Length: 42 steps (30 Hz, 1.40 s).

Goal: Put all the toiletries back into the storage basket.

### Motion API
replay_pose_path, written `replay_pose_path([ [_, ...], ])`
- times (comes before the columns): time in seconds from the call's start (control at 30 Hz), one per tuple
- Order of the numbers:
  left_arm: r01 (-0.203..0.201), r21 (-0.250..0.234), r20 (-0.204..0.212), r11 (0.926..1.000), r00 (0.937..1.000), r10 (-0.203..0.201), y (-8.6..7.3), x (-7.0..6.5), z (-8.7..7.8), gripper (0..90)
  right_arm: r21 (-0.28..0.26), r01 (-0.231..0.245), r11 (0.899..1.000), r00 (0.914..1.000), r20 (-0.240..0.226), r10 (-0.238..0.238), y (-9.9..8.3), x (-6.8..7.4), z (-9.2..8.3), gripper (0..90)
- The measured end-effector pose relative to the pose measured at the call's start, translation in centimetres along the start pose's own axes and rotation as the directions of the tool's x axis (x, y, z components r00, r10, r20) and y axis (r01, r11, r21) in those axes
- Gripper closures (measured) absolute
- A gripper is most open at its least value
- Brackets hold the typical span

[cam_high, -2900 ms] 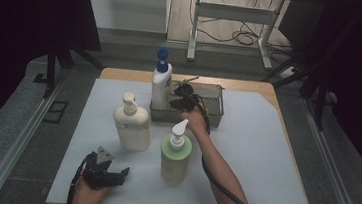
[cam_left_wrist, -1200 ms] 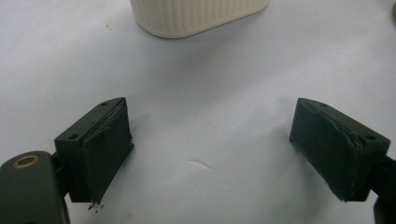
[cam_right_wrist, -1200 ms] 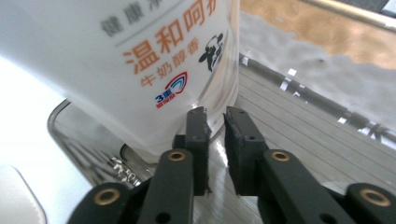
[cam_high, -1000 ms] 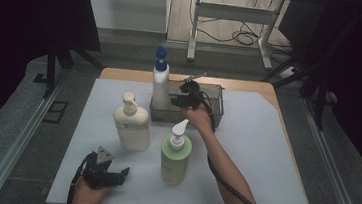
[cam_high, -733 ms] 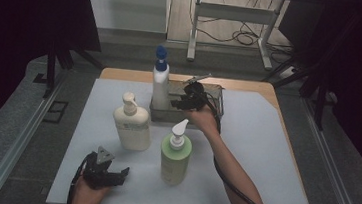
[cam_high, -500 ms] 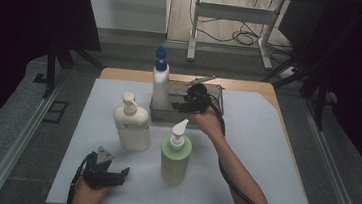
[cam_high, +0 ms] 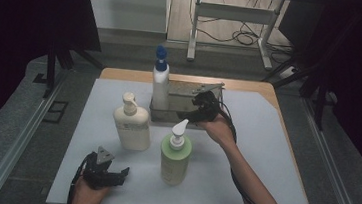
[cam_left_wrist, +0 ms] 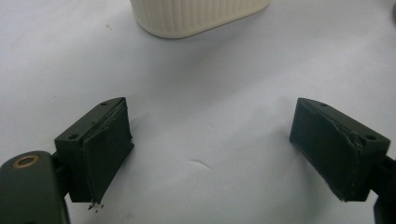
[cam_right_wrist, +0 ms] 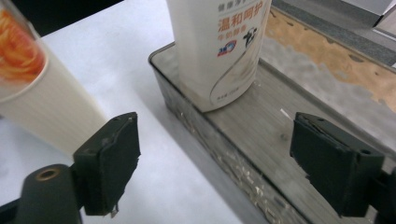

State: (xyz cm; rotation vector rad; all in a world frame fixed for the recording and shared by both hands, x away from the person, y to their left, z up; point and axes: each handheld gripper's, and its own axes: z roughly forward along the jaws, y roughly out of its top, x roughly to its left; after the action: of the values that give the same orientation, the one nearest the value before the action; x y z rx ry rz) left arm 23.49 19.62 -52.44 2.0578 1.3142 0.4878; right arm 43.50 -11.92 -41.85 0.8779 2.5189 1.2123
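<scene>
The white bottle (cam_high: 160, 86) with a blue cap stands upright in the left end of the metal tray (cam_high: 175, 115), just ahead of the right gripper (cam_high: 199, 109). In the right gripper view its top is cut off and only the printed lower body (cam_right_wrist: 218, 46) shows, between and beyond the spread jaws, which grip nothing and straddle the tray's near wall (cam_right_wrist: 210, 135). To that gripper's left stands the cream bottle (cam_right_wrist: 39, 107), blurred and cropped. The green pump bottle (cam_high: 175, 153) stands nearer the person, beside the right hand (cam_high: 218, 130). The left gripper (cam_high: 106, 171) rests low over the white mat (cam_high: 264, 155), jaws wide apart and empty; ahead of them, the cream bottle's base (cam_left_wrist: 198, 16) alone shows.
</scene>
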Motion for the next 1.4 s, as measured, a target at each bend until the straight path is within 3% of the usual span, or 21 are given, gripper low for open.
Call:
replay_pose_path([
  [0.27, 0.0, 0.0, 0.0, 1.0, 1.0, 0.0, 0.0, 0.0, 0.0, 12.2, -0.003, 0.02, 1.0, 0.9997, -0.011, -0.02, -1.7, 0.5, -1.3, 11.2],
  [0.57, 0.0, 0.001, -0.001, 1.0, 1.0, 0.0, 0.0, 0.0, 0.0, 12.2, -0.005, 0.078, 0.997, 0.9969, -0.011, -0.078, -4.4, 1.2, -3.1, 7.0],
  [1.4, 0.0, 0.0, -0.001, 1.0, 1.0, 0.0, 0.0, 0.0, 0.0, 12.2, -0.011, 0.083, 0.996, 0.9944, -0.064, -0.084, -10.7, 3.4, -7.1, 6.8],
])
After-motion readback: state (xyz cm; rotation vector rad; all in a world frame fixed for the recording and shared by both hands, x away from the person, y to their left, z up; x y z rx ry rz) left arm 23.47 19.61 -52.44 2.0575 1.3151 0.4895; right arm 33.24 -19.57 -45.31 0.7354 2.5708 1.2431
